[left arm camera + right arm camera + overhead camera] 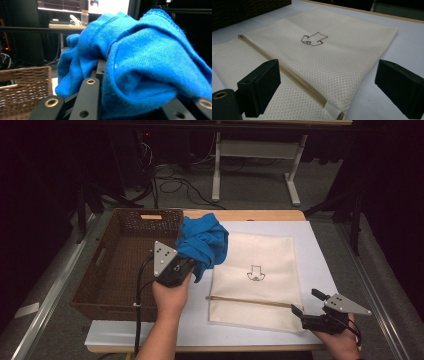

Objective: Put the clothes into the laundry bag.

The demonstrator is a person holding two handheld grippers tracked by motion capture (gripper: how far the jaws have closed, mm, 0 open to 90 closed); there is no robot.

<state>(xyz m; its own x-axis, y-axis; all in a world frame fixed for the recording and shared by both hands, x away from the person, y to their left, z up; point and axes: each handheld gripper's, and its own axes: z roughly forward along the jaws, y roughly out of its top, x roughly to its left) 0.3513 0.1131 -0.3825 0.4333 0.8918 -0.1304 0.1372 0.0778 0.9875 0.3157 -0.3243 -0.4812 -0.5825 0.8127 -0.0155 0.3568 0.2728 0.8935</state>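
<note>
A bunched blue cloth (pixel 202 242) hangs over the right rim of the brown wicker basket (pixel 100 255), with my left gripper (pixel 192 261) shut on it from below. In the left gripper view the blue cloth (pixel 140 62) drapes over my jaws and hides their tips. A cream mesh bag (pixel 255 270) with a small drawn mark lies flat on the white sheet, its zipper (pixel 250 301) running left to right. My right gripper (pixel 306 302) stands open at the zipper's right end, low over the table. In the right gripper view the mesh bag (pixel 319 55) lies between and beyond the open right gripper (pixel 327 82).
The wicker basket (pixel 22 85) takes up the table's left side and looks empty inside. A white sheet (pixel 312 250) covers the wooden table under the bag. Beyond the far edge are floor cables and a white desk frame (pixel 216 170).
</note>
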